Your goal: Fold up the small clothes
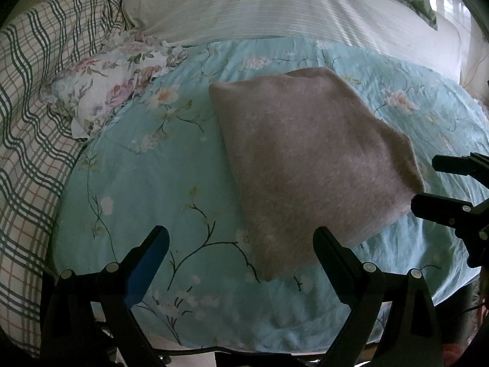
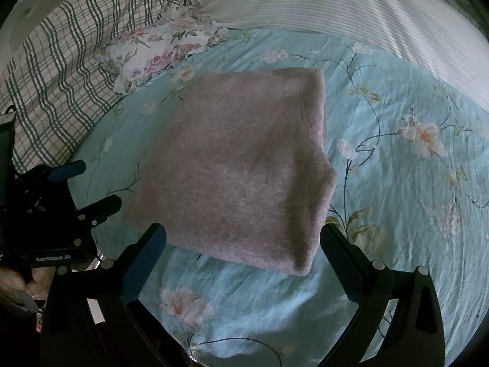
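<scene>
Hovering above the bed, two tools are in sight, one per hand. From its own camera the left tool point(image 1: 240, 244) has its two fingers spread wide apart, gripping nothing; its right finger tip point(image 1: 324, 238) overlaps the near edge of the one folded garment point(image 1: 305, 159), though whether it touches the cloth cannot be told. The right tool point(image 2: 243, 240) is likewise spread apart and empty, its fingers flanking the near edge of that same garment from above. Each tool also shows in the other's camera: the right one enters at the far right of the left view, just beside the garment's right corner, and the left one sits at the left edge of the right view, gripped by a hand point(image 2: 18, 281) that is only partly visible.

One garment is present: a pinkish-grey knit, folded into a rough rectangle, lying flat just ahead of both tools on one blue floral bedspread point(image 1: 137, 183). Beyond it and to the left lies one white floral cloth point(image 1: 101, 91), crumpled. Farther left is one plaid quilt point(image 1: 27, 107); farther ahead, one white striped cover point(image 1: 275, 9).
</scene>
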Demonstrator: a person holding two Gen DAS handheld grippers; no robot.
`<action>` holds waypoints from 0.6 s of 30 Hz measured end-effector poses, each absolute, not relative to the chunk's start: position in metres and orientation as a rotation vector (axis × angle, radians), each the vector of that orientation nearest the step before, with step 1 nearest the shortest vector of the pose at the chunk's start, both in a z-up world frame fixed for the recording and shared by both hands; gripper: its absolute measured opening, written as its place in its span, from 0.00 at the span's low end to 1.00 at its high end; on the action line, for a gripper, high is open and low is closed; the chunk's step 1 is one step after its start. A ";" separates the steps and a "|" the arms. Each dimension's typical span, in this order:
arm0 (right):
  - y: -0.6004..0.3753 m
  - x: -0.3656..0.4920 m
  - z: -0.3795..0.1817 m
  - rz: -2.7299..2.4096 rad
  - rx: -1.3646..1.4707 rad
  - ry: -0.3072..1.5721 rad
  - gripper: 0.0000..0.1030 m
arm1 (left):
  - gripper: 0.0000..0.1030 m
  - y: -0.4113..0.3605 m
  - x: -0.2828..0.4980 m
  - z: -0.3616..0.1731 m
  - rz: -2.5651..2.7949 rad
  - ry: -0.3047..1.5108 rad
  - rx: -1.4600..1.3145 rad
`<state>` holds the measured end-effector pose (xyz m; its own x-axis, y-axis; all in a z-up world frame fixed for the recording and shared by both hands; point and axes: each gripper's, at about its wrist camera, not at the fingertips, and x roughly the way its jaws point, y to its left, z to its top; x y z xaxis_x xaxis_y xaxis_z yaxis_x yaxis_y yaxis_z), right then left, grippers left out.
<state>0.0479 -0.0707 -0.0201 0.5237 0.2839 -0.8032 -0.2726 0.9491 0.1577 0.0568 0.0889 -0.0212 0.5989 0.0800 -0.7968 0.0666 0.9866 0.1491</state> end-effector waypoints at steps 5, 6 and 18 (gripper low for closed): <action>-0.070 0.048 -0.019 0.333 0.014 0.964 0.98 | 0.93 0.089 0.058 -0.020 0.004 0.928 0.172; -0.069 0.048 -0.019 0.332 0.015 0.964 0.98 | 0.93 0.089 0.058 -0.020 0.003 0.927 0.173; -0.067 0.048 -0.016 0.330 0.017 0.963 0.98 | 0.93 0.089 0.059 -0.019 0.001 0.926 0.177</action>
<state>0.0480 -0.0666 -0.0162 0.5253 0.2836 -0.8023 -0.2688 0.9499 0.1597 0.0594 0.0889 -0.0190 0.6023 0.0771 -0.7946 0.0746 0.9855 0.1522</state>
